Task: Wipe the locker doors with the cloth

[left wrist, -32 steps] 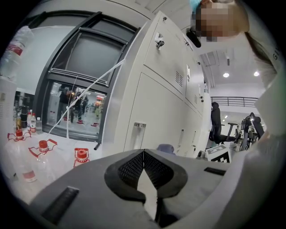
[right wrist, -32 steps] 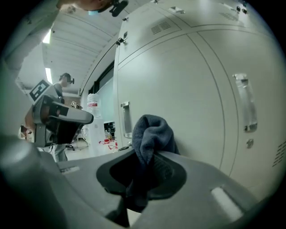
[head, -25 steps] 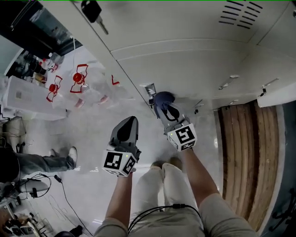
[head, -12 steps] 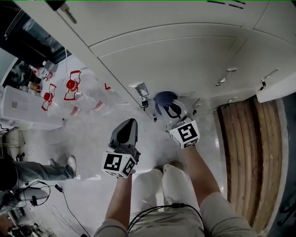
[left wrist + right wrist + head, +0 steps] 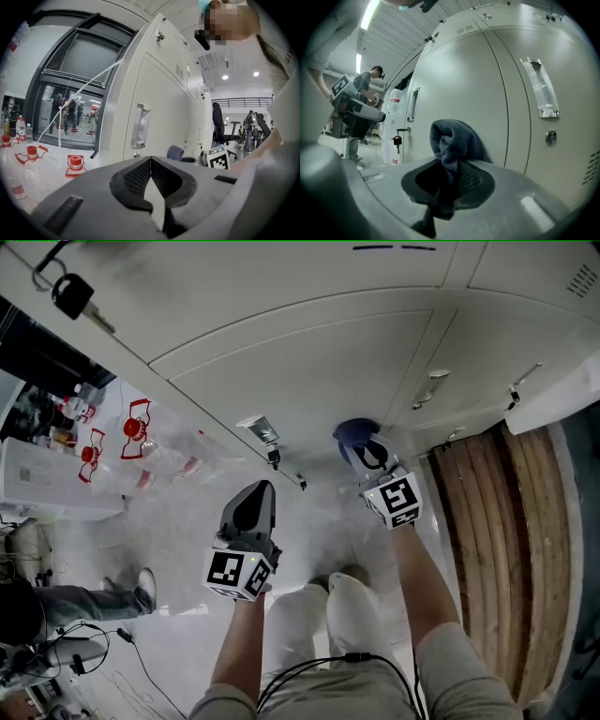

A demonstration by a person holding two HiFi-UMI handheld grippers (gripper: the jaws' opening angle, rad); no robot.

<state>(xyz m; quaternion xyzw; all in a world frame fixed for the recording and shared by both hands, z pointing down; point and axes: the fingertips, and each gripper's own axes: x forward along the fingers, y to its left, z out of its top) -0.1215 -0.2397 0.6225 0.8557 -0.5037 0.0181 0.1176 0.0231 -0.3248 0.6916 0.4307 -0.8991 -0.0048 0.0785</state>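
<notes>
While we stand facing the lockers, our right gripper (image 5: 367, 454) has its jaws clamped on the dark blue cloth (image 5: 451, 139), which bunches up in a rounded wad past the tips. The cloth sits low on a pale locker door (image 5: 309, 371), close to where the door meets the floor (image 5: 187, 559). From the right gripper view it lies right against the door's face, though we cannot tell if it presses on it. A clear handle (image 5: 539, 93) and a small round lock (image 5: 551, 137) are on the next door panel, to the right of the cloth.

Our left gripper (image 5: 262, 489) hangs apart from the lockers, over the floor and to the left of the right one. Its jaws are closed tip to tip with nothing between them.

A black key (image 5: 71, 296) hangs from a lock further along the row. Plastic bottles with red labels (image 5: 133, 427) stand on the floor to our left, and wooden boards (image 5: 497, 549) run along our right.
</notes>
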